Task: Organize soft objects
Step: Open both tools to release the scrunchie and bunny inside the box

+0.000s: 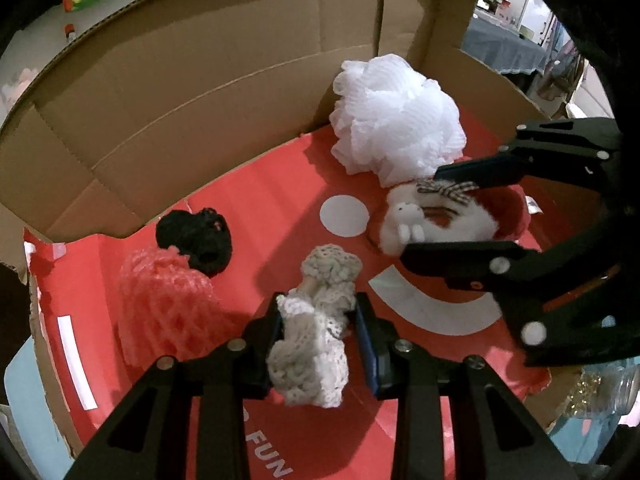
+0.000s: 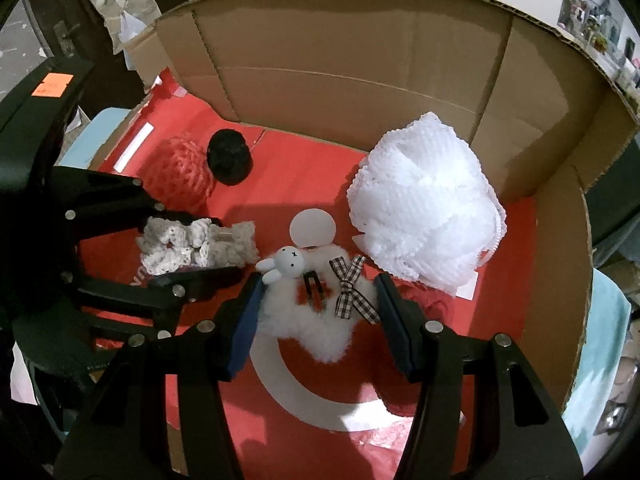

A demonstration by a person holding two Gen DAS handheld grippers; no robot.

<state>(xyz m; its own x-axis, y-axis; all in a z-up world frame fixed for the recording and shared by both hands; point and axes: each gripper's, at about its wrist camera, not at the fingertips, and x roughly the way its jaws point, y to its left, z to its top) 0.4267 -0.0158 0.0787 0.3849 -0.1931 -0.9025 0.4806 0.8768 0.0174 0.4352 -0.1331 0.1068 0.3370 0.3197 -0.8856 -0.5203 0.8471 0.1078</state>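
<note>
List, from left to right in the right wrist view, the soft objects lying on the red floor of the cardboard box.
Cream crocheted lace scrunchie → black fuzzy scrunchie → white fluffy hair clip with a small rabbit figure and checked bow → white mesh bath pouf.

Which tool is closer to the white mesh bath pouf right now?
Right. The right tool straddles the fluffy bunny clip directly beside the pouf; the left tool, holding the lace scrunchie, sits farther away.
</note>
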